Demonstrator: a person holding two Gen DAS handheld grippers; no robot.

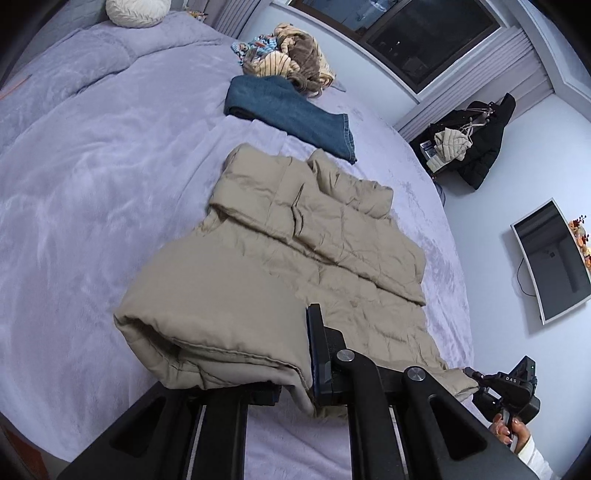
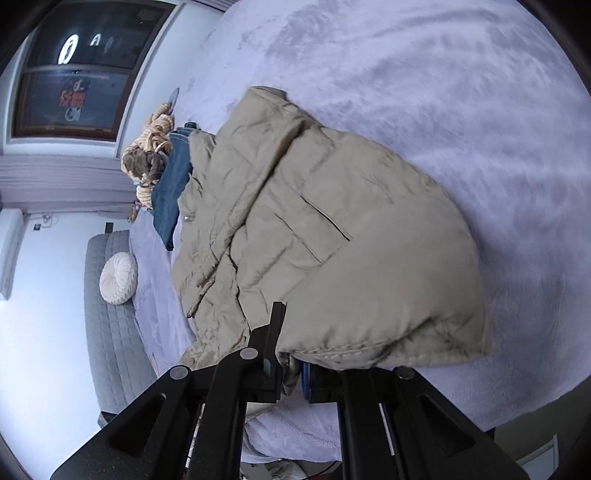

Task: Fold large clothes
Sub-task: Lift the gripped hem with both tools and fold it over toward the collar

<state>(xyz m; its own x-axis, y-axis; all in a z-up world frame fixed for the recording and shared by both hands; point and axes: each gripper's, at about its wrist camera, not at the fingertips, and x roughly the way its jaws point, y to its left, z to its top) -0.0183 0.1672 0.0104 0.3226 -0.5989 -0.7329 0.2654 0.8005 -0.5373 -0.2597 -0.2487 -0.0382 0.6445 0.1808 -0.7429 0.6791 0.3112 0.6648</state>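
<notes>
A beige puffer jacket (image 1: pixel 280 258) lies on the lilac bed cover (image 1: pixel 92 184), partly folded, its near hem lifted. My left gripper (image 1: pixel 299 384) is shut on the jacket's near hem edge; one finger (image 1: pixel 319 354) shows, the other is hidden under fabric. My right gripper (image 1: pixel 480 384) is seen at the lower right of the left wrist view, pinching the other hem corner. In the right wrist view the jacket (image 2: pixel 332 229) fills the middle, and my right gripper (image 2: pixel 291 373) is shut on its hem, fabric draped over the right finger.
Folded blue jeans (image 1: pixel 291 114) lie beyond the jacket, with a pile of mixed clothes (image 1: pixel 288 55) behind them. A white round cushion (image 1: pixel 135 13) sits at the bed's head. Dark coats (image 1: pixel 476 147) and a monitor (image 1: pixel 550 258) stand by the wall at right.
</notes>
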